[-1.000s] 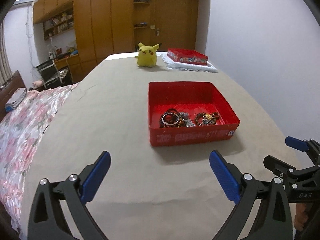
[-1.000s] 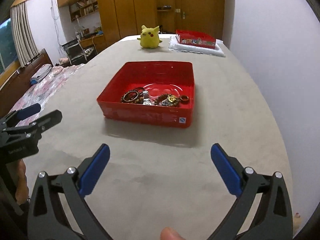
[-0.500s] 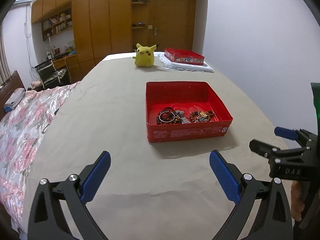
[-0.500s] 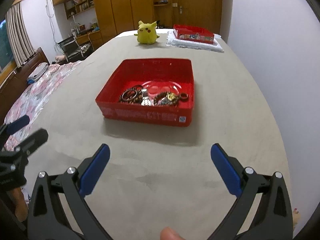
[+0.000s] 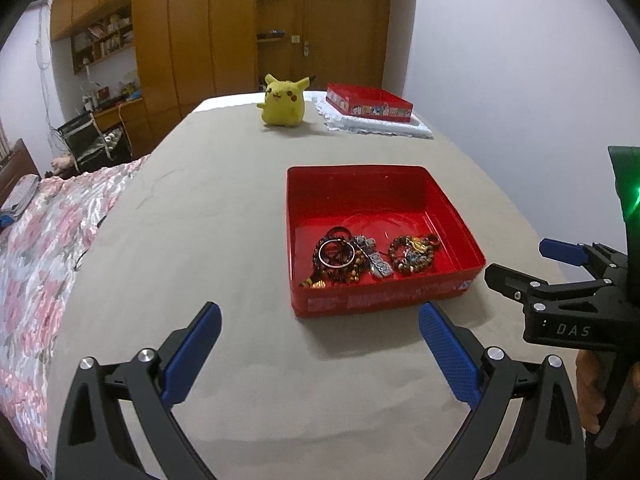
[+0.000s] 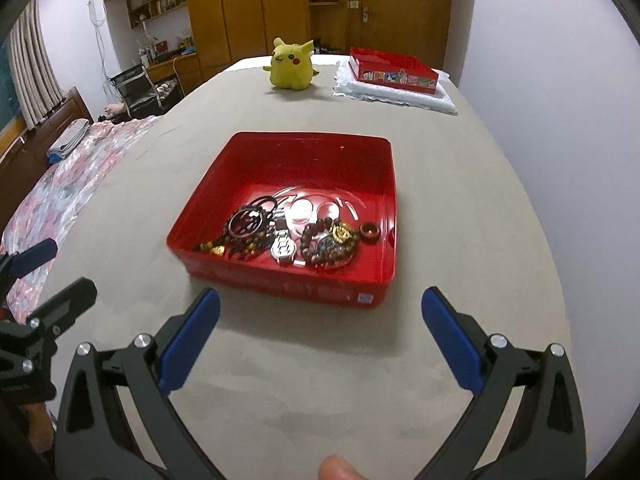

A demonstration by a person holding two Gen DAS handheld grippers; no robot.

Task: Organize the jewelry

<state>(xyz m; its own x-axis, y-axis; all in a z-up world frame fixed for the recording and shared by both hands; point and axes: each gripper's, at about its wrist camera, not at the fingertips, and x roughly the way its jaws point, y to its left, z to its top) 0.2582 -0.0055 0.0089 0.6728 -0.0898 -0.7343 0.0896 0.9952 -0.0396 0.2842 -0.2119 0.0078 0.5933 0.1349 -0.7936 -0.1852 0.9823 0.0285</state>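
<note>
So we've got a red box (image 5: 384, 240) sitting out on the tan bedspread (image 5: 200, 220), and all the jewelry (image 5: 372, 254) is piled along its near side, just behind the front wall. In there we can make out a dark bead bracelet with a silver ring (image 5: 336, 252) lying on it, a metal watch (image 6: 282, 246), a brown bead bracelet (image 6: 320, 240) with some gold and blue bits tangled in, and a little brown ring (image 6: 369, 231) off by itself. The pile is too knotted to count pieces.

Further back, a second red box (image 6: 394, 70) sits on a white lace cloth (image 6: 396, 98) beside a yellow plush toy (image 6: 292, 65). We can't see inside that one from either camera.

Our left gripper (image 5: 318, 356) is spread wide with nothing in it, hovering just short of the box's front left corner. Our right gripper (image 6: 320, 336) is also wide open and empty, just in front of the box.

The little brown ring reads clearly from the right camera and only as a small reddish loop from the left. Each camera catches the other gripper at its edge, partly cut off.
</note>
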